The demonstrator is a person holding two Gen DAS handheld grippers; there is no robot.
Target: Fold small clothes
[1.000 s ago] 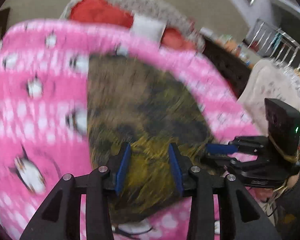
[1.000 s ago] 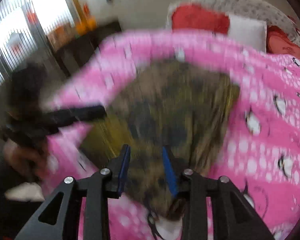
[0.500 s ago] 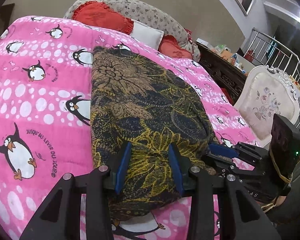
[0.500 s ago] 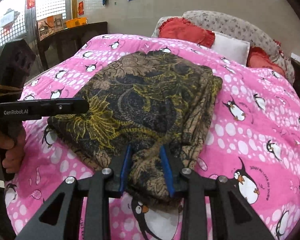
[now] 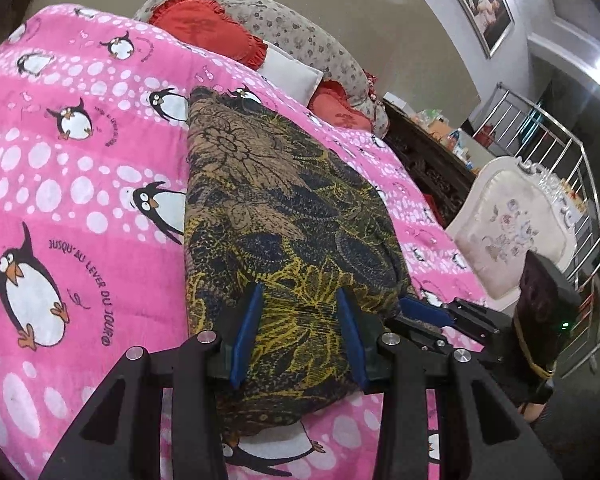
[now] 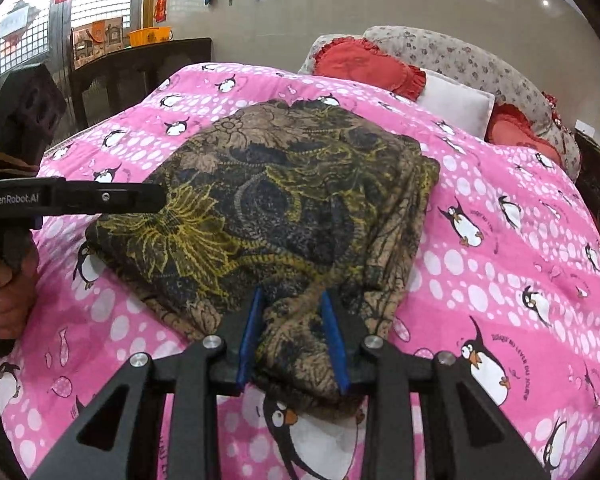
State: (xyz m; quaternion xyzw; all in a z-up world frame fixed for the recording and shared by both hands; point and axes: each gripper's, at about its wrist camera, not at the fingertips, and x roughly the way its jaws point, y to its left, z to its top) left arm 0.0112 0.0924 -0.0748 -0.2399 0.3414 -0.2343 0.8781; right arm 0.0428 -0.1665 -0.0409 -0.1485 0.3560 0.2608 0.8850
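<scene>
A folded brown, black and yellow floral garment (image 5: 284, 216) lies on the pink penguin blanket (image 5: 80, 168); it also shows in the right wrist view (image 6: 284, 200). My left gripper (image 5: 298, 300) hangs over the garment's near left end, its jaws apart with nothing pinched between them. My right gripper (image 6: 292, 304) hangs over the near right end, its jaws apart too, with bunched cloth lying between the pads. Each gripper shows in the other's view: the right one (image 5: 416, 308) and the left one (image 6: 156, 198).
Red and white pillows (image 6: 380, 68) and a floral headboard (image 6: 460, 56) are at the far end of the bed. A white chair (image 5: 508, 228) and a metal railing (image 5: 560, 152) stand to the right. A dark wooden bench (image 6: 140, 64) stands to the left.
One second ago both views were blurred by fast motion over the garment. Both grippers have since settled over its near edge and hold almost still, jaws unchanged.
</scene>
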